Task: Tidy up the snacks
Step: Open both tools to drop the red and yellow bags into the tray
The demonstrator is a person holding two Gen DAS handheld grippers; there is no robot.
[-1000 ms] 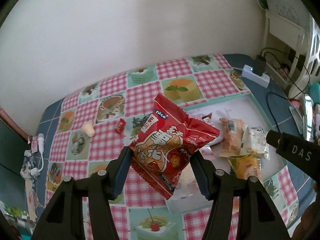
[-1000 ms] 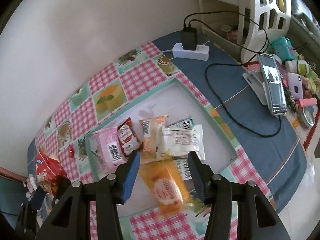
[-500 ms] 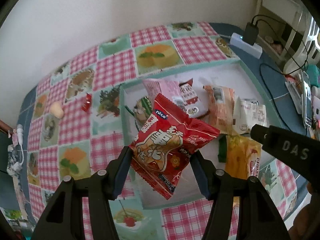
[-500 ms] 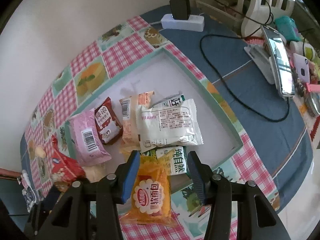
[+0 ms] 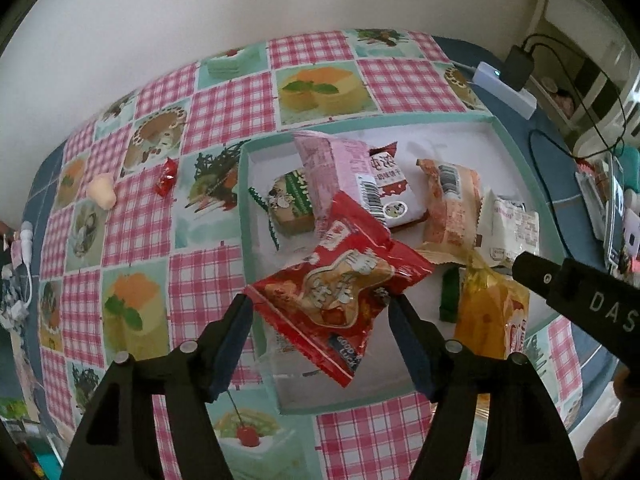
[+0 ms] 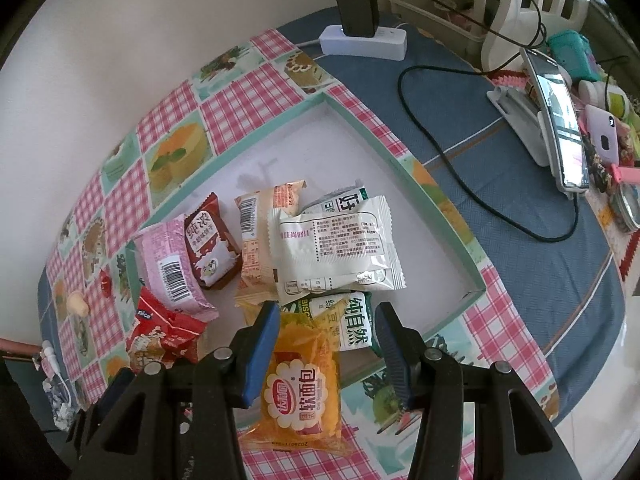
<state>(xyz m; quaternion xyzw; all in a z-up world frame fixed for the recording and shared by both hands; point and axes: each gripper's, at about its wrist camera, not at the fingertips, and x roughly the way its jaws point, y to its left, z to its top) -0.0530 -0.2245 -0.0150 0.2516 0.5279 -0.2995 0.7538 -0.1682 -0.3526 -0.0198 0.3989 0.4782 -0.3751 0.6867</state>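
Over the near left corner of the teal-rimmed box (image 5: 243, 216), my left tool (image 5: 320, 312) has its fingers parted around the red snack packet (image 5: 340, 292); I cannot tell whether they pinch it or have let it drop. The packet's long axis runs from 8 o'clock to 2 o'clock, its far end lapping the pink packet (image 5: 336, 168). My right tool (image 6: 326, 334) stands wide open, gripping nothing, with the orange-yellow cake packet (image 6: 298, 392) lying straight out at 12 o'clock between the fingers, astride the box's near rim. I judge the right nearer to that one.
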